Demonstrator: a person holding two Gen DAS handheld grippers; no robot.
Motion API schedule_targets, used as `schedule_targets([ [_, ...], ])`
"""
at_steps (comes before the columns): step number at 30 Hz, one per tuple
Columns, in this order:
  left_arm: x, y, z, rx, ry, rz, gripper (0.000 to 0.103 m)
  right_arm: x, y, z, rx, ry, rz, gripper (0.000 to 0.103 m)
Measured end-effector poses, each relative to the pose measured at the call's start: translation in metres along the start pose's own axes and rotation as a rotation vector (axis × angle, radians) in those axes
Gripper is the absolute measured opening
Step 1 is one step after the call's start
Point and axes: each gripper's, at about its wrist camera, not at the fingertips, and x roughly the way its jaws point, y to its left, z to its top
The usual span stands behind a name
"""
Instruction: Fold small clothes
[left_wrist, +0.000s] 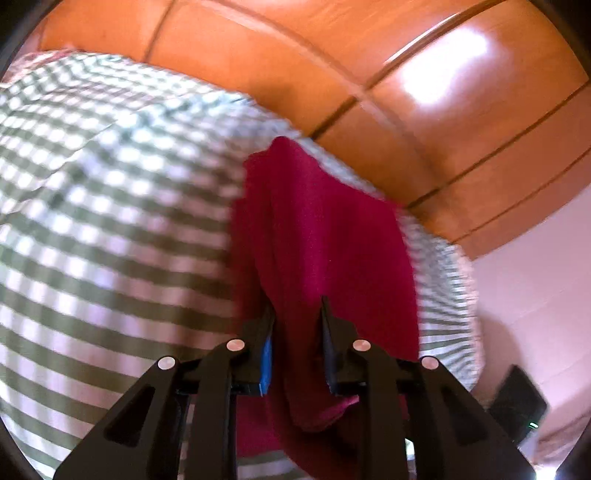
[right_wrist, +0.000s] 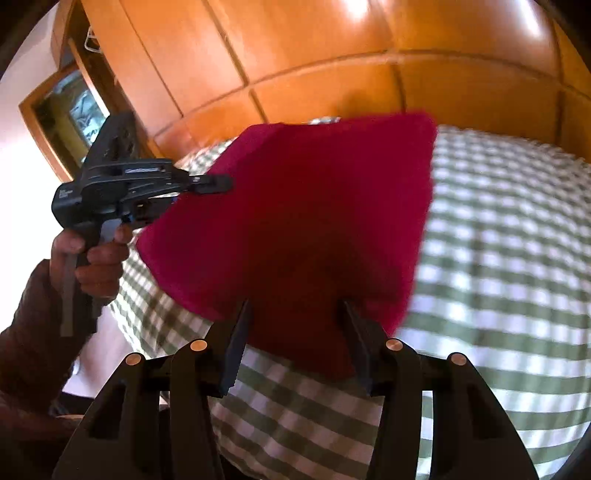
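A dark red small cloth (right_wrist: 303, 214) is held up above the green-and-white checked bed (right_wrist: 498, 258). In the right wrist view the left gripper (right_wrist: 218, 184) grips the cloth's left edge, a hand around its handle. My right gripper (right_wrist: 293, 306) has its fingers spread wide, with the cloth's lower part lying between and behind them; a grip does not show. In the left wrist view the cloth (left_wrist: 317, 236) hangs bunched between the left gripper's fingers (left_wrist: 297, 306), which are closed on a thick fold of it.
An orange wooden panelled wardrobe (right_wrist: 332, 55) stands behind the bed. A framed window or mirror (right_wrist: 70, 110) is at the left. A dark box (left_wrist: 517, 402) sits low on the right beside a pale wall (left_wrist: 535, 280).
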Motion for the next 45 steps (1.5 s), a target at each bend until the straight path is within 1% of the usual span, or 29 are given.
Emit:
schedule_targets([
  [1,0.004,0.003,-0.003,-0.007,0.019,0.036,0.029,0.008,0.004,-0.002,-0.023,0.004,-0.025,0.05],
  [2,0.01,0.008,-0.006,-0.022,0.029,0.076,0.038,0.016,0.007,-0.005,-0.042,0.003,-0.065,0.05],
  [5,0.001,0.004,-0.012,-0.016,-0.018,0.097,0.04,0.016,0.008,-0.005,-0.065,-0.001,-0.096,0.05],
  [7,-0.018,-0.009,-0.016,0.019,-0.092,0.149,0.039,0.012,0.005,-0.005,-0.07,0.009,-0.103,0.05],
  [8,-0.025,-0.015,-0.018,0.033,-0.121,0.158,0.039,0.009,0.003,-0.005,-0.069,0.018,-0.1,0.05],
  [10,-0.042,-0.028,-0.024,0.076,-0.19,0.158,0.039,0.0,-0.002,-0.003,-0.07,0.026,-0.07,0.05],
  [13,-0.053,-0.051,-0.037,0.176,-0.24,0.185,0.039,-0.019,-0.01,0.006,-0.033,-0.005,-0.064,0.05],
  [14,-0.053,-0.055,-0.039,0.192,-0.243,0.188,0.039,-0.026,-0.016,0.016,-0.008,-0.036,-0.068,0.05],
  [16,-0.044,-0.066,-0.044,0.233,-0.242,0.2,0.039,-0.029,-0.024,0.03,0.024,-0.064,-0.071,0.05],
  [19,-0.03,-0.072,-0.047,0.252,-0.216,0.238,0.039,-0.018,-0.033,0.059,0.029,-0.084,-0.121,0.05],
  [23,-0.021,-0.072,-0.052,0.272,-0.218,0.293,0.041,0.016,-0.041,0.101,0.025,-0.072,-0.171,0.05],
  [26,-0.011,-0.073,-0.056,0.288,-0.204,0.316,0.041,0.044,-0.048,0.118,0.012,-0.031,-0.209,0.05],
  [27,-0.009,-0.072,-0.057,0.293,-0.199,0.322,0.041,0.056,-0.051,0.12,0.006,-0.001,-0.222,0.05],
  [28,-0.007,-0.071,-0.058,0.297,-0.197,0.328,0.041,0.072,-0.054,0.119,-0.001,0.049,-0.238,0.05],
  [29,-0.005,-0.07,-0.06,0.296,-0.193,0.333,0.041,0.08,-0.054,0.116,-0.017,0.064,-0.253,0.05],
  [31,-0.005,-0.068,-0.062,0.292,-0.195,0.333,0.041,0.084,-0.049,0.111,-0.055,0.038,-0.279,0.05],
  [34,-0.006,-0.067,-0.062,0.29,-0.199,0.329,0.041,0.079,-0.05,0.108,-0.038,0.019,-0.265,0.051],
  [36,-0.008,-0.068,-0.063,0.29,-0.205,0.331,0.044,0.075,-0.051,0.107,-0.032,0.006,-0.258,0.051],
  [38,-0.01,-0.067,-0.064,0.284,-0.217,0.336,0.056,0.067,-0.051,0.107,-0.021,-0.012,-0.243,0.064],
  [39,-0.013,-0.067,-0.065,0.281,-0.225,0.335,0.057,0.062,-0.05,0.107,-0.009,-0.025,-0.226,0.073],
  [40,-0.014,-0.066,-0.065,0.279,-0.227,0.333,0.057,0.059,-0.048,0.107,-0.003,-0.034,-0.222,0.078],
  [45,-0.02,-0.062,-0.067,0.266,-0.234,0.342,0.061,0.043,-0.047,0.096,0.028,-0.05,-0.218,0.078],
])
